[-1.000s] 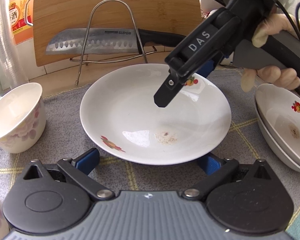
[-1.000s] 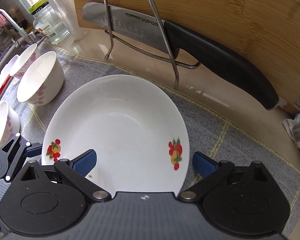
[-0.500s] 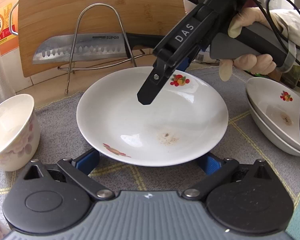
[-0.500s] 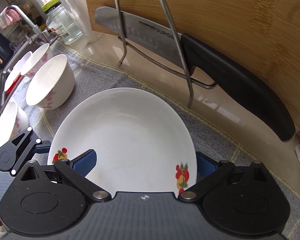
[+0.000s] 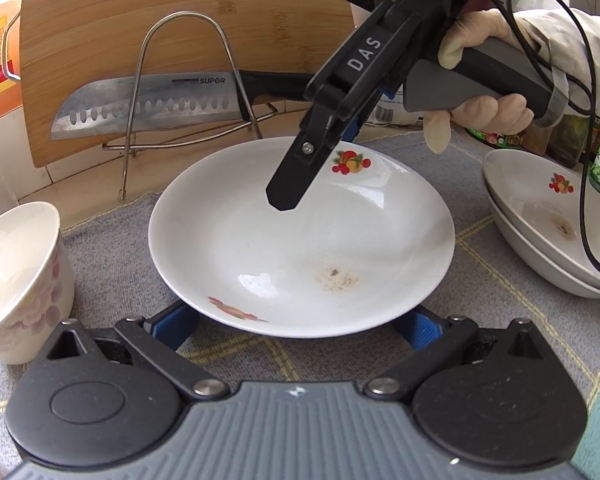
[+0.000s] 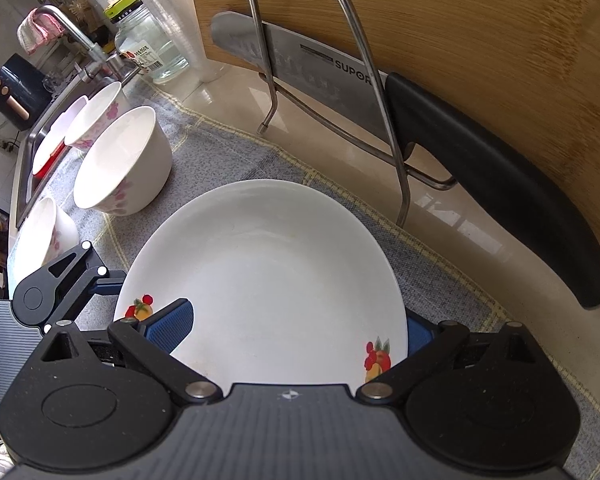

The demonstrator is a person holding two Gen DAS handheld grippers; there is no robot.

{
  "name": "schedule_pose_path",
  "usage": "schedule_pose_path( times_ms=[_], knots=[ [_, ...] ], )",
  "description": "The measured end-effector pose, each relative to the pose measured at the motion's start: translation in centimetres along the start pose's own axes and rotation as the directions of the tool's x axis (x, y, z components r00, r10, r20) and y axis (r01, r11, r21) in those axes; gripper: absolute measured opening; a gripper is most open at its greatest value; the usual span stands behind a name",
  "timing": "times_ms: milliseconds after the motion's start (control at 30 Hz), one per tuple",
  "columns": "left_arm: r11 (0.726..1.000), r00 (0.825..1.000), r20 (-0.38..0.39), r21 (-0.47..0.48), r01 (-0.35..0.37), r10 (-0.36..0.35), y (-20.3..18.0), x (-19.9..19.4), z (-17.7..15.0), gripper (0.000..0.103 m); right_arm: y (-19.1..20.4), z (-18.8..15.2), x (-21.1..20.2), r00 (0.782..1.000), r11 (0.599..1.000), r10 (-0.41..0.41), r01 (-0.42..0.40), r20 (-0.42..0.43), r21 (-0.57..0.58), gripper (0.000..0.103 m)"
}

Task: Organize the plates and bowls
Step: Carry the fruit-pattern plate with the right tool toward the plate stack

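Grey checked cloth (image 5: 112, 248) covers the desk, and a white plate (image 5: 300, 240) with fruit prints lies on it before a knife (image 5: 148, 104) in a wire rack. Both grippers have their fingers spread: the left gripper (image 5: 300, 322) straddles the plate's near rim, the right gripper (image 6: 296, 332) its far rim. Two stacked plates (image 5: 540, 216) sit toward the desk's right edge, a bowl (image 5: 16, 280) toward its left.

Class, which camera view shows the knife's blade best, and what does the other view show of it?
The left wrist view: the knife lies side-on against the board, blade, holes and brand all visible behind the wire rack. The right wrist view shows mostly the black handle, with the blade foreshortened, blurred and crossed by the rack.
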State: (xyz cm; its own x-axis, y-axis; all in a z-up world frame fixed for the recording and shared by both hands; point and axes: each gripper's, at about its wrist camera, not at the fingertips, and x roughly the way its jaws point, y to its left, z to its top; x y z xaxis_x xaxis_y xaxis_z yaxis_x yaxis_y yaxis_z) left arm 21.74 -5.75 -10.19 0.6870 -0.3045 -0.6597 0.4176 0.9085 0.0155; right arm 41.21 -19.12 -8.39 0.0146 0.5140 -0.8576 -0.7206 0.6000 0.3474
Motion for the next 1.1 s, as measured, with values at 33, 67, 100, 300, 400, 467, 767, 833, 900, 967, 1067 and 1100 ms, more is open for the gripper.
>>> schedule_pose_path(
  times_ms=[33,67,100,300,400,467,767,833,900,967,1067,1100],
  knots=[
    [1.0,1.0,0.001,0.004,0.003,-0.003,0.01,0.01,0.01,0.103,0.01,-0.01,-0.01,1.0,1.0,0.0,0.0,0.0,-0.001,0.103],
    [1.0,1.0,0.001,0.007,0.005,-0.005,0.01,-0.01,0.01,0.103,0.0,-0.02,-0.03,1.0,1.0,-0.001,0.001,0.0,0.0,0.103],
    [1.0,1.0,0.001,0.01,0.007,-0.007,-0.01,-0.03,0.02,0.103,-0.03,-0.05,-0.06,1.0,1.0,-0.002,0.002,0.001,0.0,0.103],
    [1.0,1.0,0.005,0.028,0.011,-0.011,-0.21,-0.17,0.04,0.103,0.04,-0.12,-0.18,1.0,1.0,-0.013,0.013,-0.002,0.0,0.101],
    [1.0,1.0,0.002,0.022,0.016,-0.016,-0.16,-0.13,0.09,0.103,0.15,-0.15,-0.17,1.0,1.0,-0.019,0.019,-0.007,-0.008,0.101],
    [1.0,1.0,0.0,0.023,0.013,-0.013,-0.14,-0.13,0.11,0.103,0.18,-0.16,-0.17,1.0,1.0,-0.023,0.023,-0.01,-0.008,0.101],
    [1.0,1.0,-0.003,0.026,0.008,-0.008,-0.21,-0.16,0.14,0.102,0.45,-0.19,-0.1,0.999,0.999,-0.03,0.03,-0.02,-0.013,0.101],
    [1.0,1.0,-0.007,0.027,0.012,-0.012,-0.14,-0.14,0.21,0.102,0.58,-0.21,-0.02,0.999,0.999,-0.036,0.035,-0.025,-0.024,0.101],
    [0.999,1.0,-0.009,0.026,0.018,-0.018,-0.07,-0.08,0.26,0.102,0.66,-0.21,0.04,0.999,0.999,-0.041,0.04,-0.027,-0.035,0.101],
    [0.999,1.0,-0.009,0.024,0.023,-0.022,0.01,-0.01,0.29,0.102,0.57,-0.13,0.02,0.999,0.999,-0.037,0.036,-0.025,-0.034,0.101],
    [0.999,1.0,-0.008,0.023,0.022,-0.022,-0.04,-0.02,0.3,0.102,0.42,-0.11,-0.07,0.999,0.999,-0.033,0.032,-0.018,-0.02,0.101],
    [0.999,1.0,-0.008,0.023,0.022,-0.021,-0.08,-0.03,0.29,0.101,0.5,-0.16,-0.07,0.999,0.999,-0.037,0.036,-0.019,-0.026,0.101]
  ],
)
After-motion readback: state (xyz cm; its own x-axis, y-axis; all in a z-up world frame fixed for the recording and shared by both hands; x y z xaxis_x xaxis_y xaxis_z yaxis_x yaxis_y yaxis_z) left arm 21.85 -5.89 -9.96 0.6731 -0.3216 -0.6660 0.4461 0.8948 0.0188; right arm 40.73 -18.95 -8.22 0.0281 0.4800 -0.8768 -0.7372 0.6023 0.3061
